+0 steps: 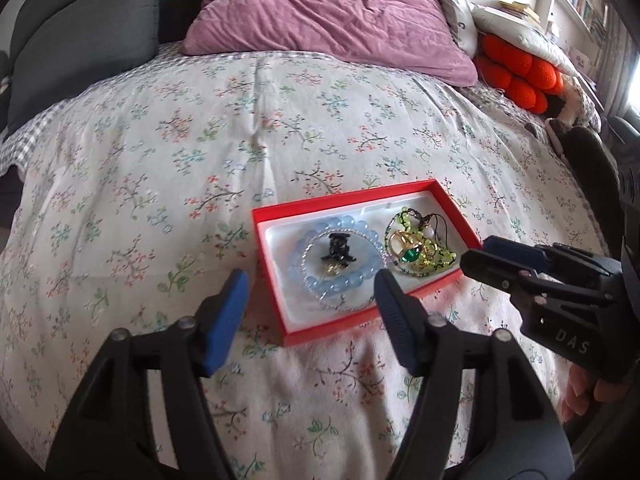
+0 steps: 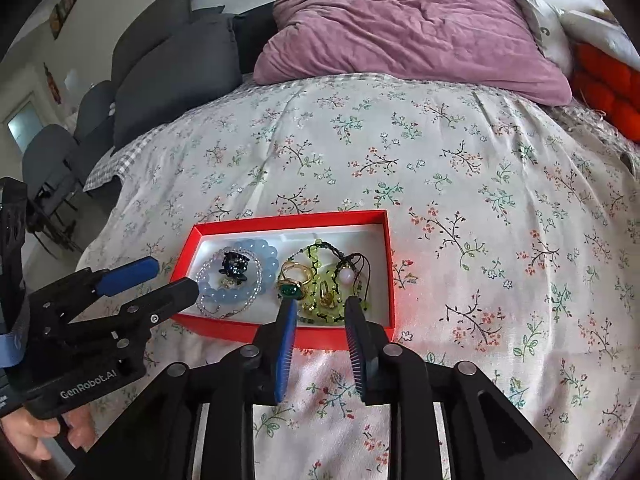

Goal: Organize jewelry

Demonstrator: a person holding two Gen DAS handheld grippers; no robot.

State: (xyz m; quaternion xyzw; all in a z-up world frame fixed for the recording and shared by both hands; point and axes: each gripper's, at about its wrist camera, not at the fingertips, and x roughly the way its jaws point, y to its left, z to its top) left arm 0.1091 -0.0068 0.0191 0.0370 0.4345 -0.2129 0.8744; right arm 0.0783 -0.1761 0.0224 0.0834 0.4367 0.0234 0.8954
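At the near edge of the bed, left gripper point(image 1: 312, 294) wide open, right gripper point(image 2: 320, 312) part open, both empty. Best kept slow above the red box point(image 2: 288, 222). Inside: blue bead bracelet point(image 2: 256, 252) left, green beads point(image 2: 316, 304) and gold ring point(image 2: 294, 276) right.

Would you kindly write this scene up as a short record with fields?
surface: floral bedspread
container: red box, lid off, white lining
left side of box: blue bead bracelet around a black piece
right side of box: green bead strand, gold ring with green stone
left gripper: open, holding nothing
right gripper: open, holding nothing
behind: purple pillow
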